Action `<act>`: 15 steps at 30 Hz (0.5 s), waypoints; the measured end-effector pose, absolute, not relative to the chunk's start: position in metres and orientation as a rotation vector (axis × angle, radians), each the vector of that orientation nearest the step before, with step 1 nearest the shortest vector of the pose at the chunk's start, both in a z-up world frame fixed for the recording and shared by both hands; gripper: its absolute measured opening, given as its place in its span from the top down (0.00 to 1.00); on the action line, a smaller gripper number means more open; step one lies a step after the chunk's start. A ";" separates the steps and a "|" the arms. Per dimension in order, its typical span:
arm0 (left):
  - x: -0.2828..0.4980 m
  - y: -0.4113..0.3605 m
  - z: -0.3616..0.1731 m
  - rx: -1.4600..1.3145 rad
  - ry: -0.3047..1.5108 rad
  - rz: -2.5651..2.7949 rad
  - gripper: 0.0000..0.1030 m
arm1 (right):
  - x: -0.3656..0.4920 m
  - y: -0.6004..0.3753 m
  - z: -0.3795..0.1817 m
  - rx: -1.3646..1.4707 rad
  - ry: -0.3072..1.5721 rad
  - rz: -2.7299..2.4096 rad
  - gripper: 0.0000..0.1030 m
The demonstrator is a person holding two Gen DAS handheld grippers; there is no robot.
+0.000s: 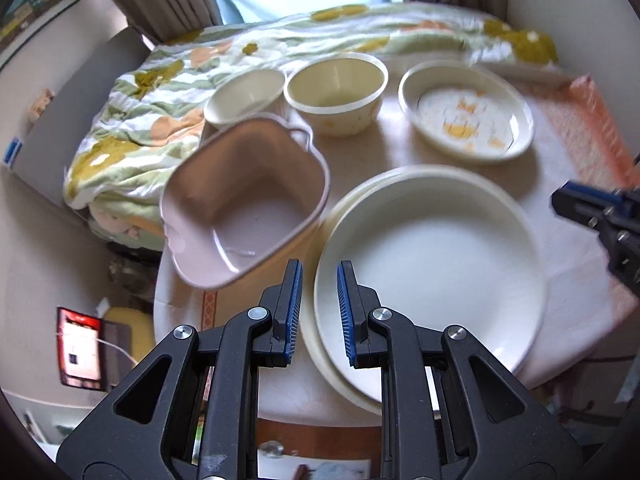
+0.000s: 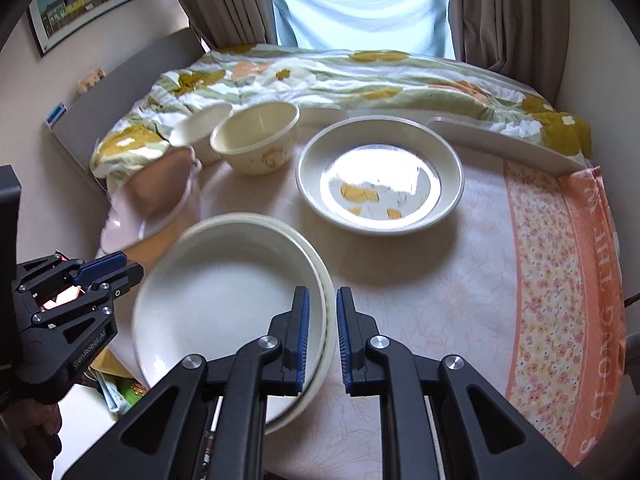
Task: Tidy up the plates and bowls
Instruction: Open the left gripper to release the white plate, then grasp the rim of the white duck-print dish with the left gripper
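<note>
Stacked plates (image 2: 224,304) between both open tools

Left claw (image 1: 318,314) parted over stacked white plates (image 1: 432,260); pink square dish (image 1: 244,208) tilted beside them; two cream bowls (image 1: 336,96) and patterned plate (image 1: 466,110) behind.

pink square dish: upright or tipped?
Tipped. The pink square dish leans with its opening tilted toward the camera, one edge on the table.

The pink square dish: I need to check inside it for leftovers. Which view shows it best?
Left wrist view: the pink square dish faces the camera, its inside visible. The right wrist view shows it blurred and side-on.
</note>
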State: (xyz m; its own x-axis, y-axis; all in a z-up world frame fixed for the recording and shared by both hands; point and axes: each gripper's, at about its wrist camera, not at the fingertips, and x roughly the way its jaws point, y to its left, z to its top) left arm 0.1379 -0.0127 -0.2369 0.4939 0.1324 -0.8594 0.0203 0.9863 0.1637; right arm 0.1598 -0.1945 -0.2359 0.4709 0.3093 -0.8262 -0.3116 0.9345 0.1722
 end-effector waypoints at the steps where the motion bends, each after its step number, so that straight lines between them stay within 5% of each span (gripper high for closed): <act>1: 0.139 -0.012 -0.229 0.145 1.040 0.060 0.74 | 0.161 -0.197 -0.228 0.011 1.008 0.393 0.88; 4: 0.144 -0.016 -0.198 0.128 0.948 0.034 0.02 | 0.160 -0.207 -0.206 0.015 0.965 0.373 0.74; 6: 0.147 -0.019 -0.182 0.102 0.889 -0.010 0.00 | 0.161 -0.216 -0.192 0.016 0.930 0.366 0.05; 15: 0.208 -0.036 -0.161 -0.113 0.912 -0.132 0.00 | 0.212 -0.277 -0.161 0.000 0.960 0.423 0.00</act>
